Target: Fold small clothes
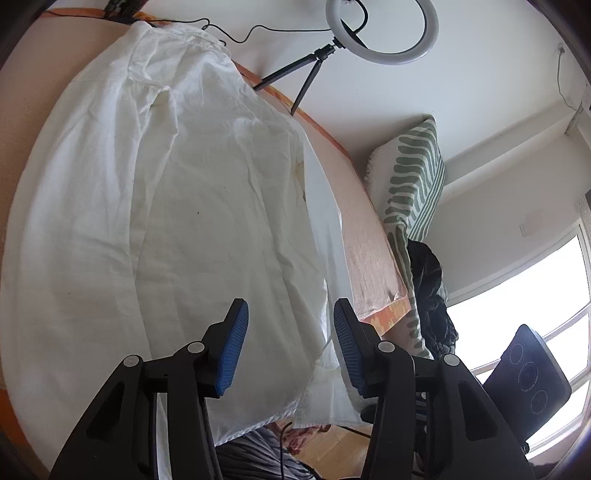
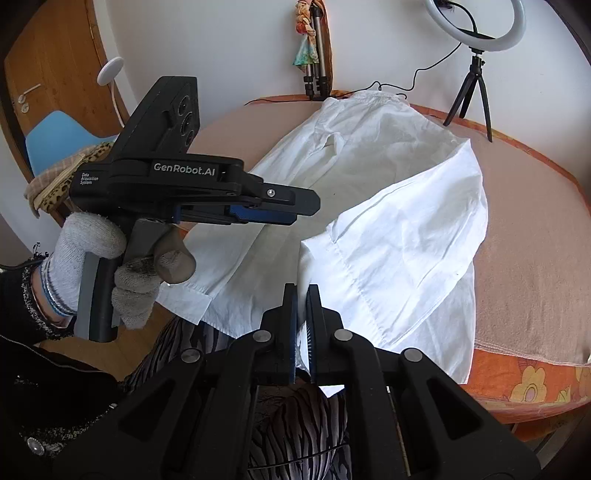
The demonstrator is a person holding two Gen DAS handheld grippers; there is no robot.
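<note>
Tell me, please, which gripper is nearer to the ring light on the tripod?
Neither is close, and I can't tell which is nearer. The right gripper is shut on the white shirt; the left gripper is open above it. The ring light stands beyond.

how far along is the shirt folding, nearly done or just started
Early on. Done: the white shirt lies spread on the table, and one side panel looks already turned over the middle. In hand: the right tongs are shut on a shirt edge, lifting it; the left tongs hang open above the hem, holding nothing. Left: the sleeve hanging off the near edge and the lengthwise folds.
</note>
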